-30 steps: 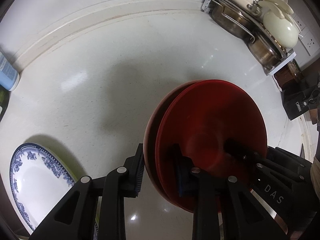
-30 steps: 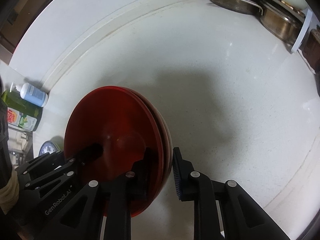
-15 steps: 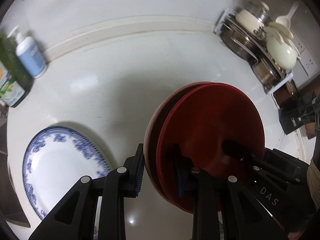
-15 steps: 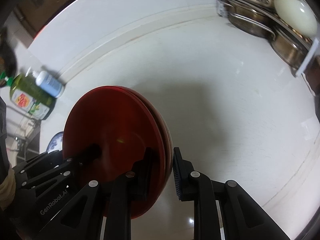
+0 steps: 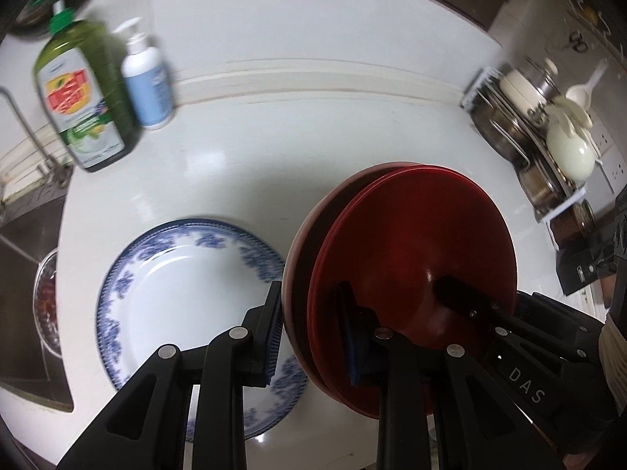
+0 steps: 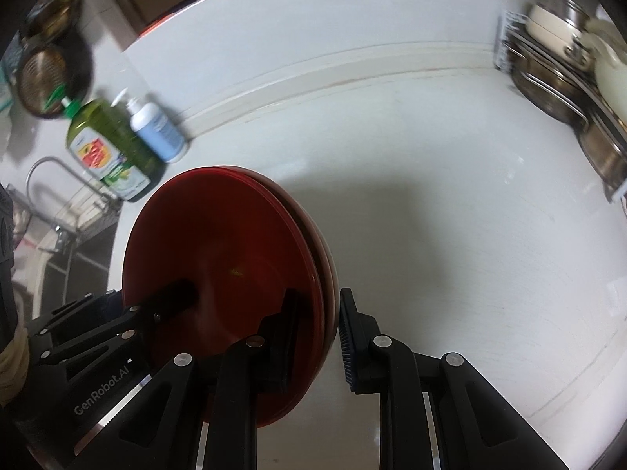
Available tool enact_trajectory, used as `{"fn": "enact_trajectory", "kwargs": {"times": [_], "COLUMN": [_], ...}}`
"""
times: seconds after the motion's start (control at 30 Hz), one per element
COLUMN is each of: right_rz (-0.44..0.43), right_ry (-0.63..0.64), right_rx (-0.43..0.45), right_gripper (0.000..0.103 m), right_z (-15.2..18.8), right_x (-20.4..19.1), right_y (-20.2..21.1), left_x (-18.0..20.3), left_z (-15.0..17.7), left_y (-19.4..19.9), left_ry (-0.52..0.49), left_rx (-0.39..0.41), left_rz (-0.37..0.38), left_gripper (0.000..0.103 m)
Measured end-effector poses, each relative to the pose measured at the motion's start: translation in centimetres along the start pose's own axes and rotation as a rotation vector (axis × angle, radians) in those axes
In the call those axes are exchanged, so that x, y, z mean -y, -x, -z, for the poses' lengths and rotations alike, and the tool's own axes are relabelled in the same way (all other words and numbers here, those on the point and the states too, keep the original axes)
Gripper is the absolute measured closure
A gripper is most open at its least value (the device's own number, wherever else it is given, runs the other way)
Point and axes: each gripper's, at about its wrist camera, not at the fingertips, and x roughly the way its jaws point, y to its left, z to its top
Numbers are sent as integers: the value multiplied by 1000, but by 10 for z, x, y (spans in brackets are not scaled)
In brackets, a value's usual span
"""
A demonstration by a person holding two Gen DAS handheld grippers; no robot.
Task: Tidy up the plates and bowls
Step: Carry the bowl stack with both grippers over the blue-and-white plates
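A stack of red plates (image 5: 411,258) is held above the white counter, gripped from both sides. My left gripper (image 5: 313,333) is shut on its near rim, one finger on each face. My right gripper (image 6: 317,333) is shut on the same stack (image 6: 219,258) from the opposite side, and its black body (image 5: 521,356) shows in the left wrist view. A blue-patterned white plate (image 5: 184,293) lies flat on the counter, left of and below the red stack.
A green dish-soap bottle (image 5: 82,98) and a white-blue pump bottle (image 5: 147,78) stand at the back left by the sink (image 5: 23,274). A rack of steel pots and lids (image 5: 548,145) stands at the back right. The counter (image 6: 450,235) stretches to the right.
Both grippers have pulled back and up with the red stack. The blue-patterned plate and the bottles have come further into view at the left.
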Motion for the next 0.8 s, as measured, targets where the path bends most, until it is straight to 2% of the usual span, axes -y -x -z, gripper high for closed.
{"fn": "enact_trajectory", "kwargs": {"times": [0.47,0.8], "right_rz": [-82,-120], "right_ry": [130,200], "right_rx": [-25,-79], "right_gripper": [82,82], "right_z": [6,14], "right_x": [-70,-115], "right_y": [-10,-30], "left_x": [-72,-113], "left_z": [24,39], "left_y": [29,28], "left_ry": [131,197], "left_rx": [29,-2], "left_rz": [-64,-102], "left_gripper": [76,76]}}
